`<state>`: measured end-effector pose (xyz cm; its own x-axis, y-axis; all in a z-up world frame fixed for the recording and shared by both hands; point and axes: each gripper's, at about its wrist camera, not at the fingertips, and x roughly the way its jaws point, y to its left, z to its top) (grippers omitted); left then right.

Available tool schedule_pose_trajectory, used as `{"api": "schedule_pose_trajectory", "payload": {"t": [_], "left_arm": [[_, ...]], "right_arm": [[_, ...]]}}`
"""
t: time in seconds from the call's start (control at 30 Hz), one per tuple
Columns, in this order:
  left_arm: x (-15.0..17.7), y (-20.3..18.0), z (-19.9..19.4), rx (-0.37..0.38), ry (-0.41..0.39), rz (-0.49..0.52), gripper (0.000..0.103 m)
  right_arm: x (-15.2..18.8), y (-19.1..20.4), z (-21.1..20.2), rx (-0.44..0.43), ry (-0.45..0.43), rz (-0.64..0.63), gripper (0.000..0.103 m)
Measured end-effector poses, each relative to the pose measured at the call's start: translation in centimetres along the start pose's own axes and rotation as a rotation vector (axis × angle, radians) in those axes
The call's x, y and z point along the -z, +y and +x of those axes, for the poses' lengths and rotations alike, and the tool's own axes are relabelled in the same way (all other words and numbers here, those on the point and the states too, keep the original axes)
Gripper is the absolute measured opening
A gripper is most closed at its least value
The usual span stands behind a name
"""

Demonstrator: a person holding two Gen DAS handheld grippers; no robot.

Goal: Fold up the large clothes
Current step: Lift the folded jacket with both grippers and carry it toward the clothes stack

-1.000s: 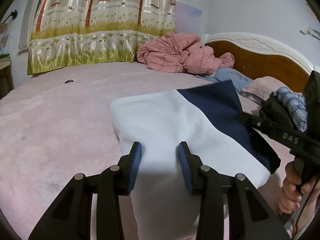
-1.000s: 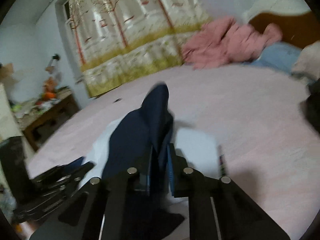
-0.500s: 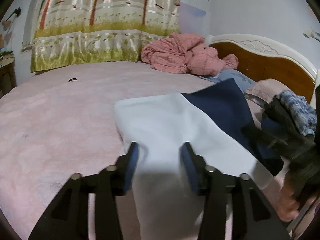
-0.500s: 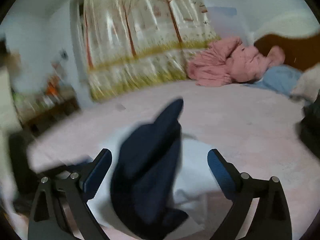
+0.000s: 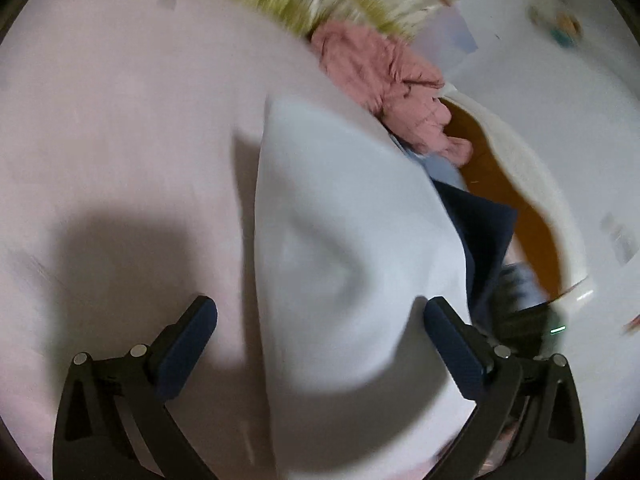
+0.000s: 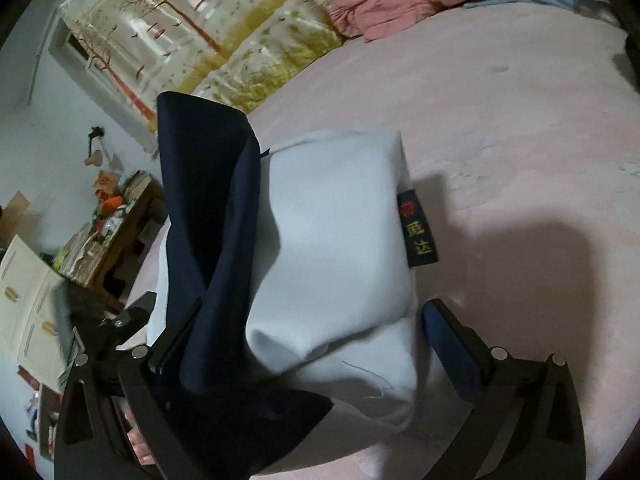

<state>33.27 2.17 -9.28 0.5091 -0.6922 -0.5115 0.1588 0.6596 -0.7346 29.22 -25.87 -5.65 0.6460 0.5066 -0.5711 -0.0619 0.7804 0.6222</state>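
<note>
A folded white and navy garment (image 5: 344,240) lies on the pink bed (image 5: 120,140). My left gripper (image 5: 320,332) is open wide above its near end, a finger on each side of the white cloth. In the right wrist view the same garment (image 6: 332,240) shows a white panel, a navy flap (image 6: 204,208) draped over the left finger and a dark sewn label (image 6: 418,230). My right gripper (image 6: 308,340) is open, with the garment bunched between its fingers.
A crumpled pink quilt (image 5: 384,76) lies near the wooden headboard (image 5: 516,200). A patterned curtain (image 6: 192,40) hangs behind the bed. A cluttered wooden desk (image 6: 100,240) stands at the left of the right wrist view.
Both grippers have opened wide; the right one has let go of the navy flap. The left gripper has tilted down over the garment, and its view is blurred by motion.
</note>
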Motion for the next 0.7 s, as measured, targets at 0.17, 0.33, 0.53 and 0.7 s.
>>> {"api": "schedule_pose_trajectory", "payload": {"t": [0.17, 0.33, 0.53, 0.7], "left_arm": [[0.2, 0.0, 0.1, 0.072, 0.037, 0.027, 0.1], [0.7, -1.4, 0.8, 0.157, 0.093, 0.098, 0.086], [1.7, -3.4, -1.9, 0.209, -0.001, 0.187, 0.074], [2.6, -6.4, -3.6, 0.228, -0.056, 0.277, 0.073]], "right_arm": [[-0.3, -0.5, 1.8, -0.089, 0.041, 0.021, 0.1], [0.2, -0.8, 1.6, -0.179, 0.011, 0.058, 0.071], [0.9, 1.5, -1.1, -0.218, -0.085, -0.064, 0.064], [0.7, 2.0, -3.7, -0.267, -0.147, -0.068, 0.064]]}}
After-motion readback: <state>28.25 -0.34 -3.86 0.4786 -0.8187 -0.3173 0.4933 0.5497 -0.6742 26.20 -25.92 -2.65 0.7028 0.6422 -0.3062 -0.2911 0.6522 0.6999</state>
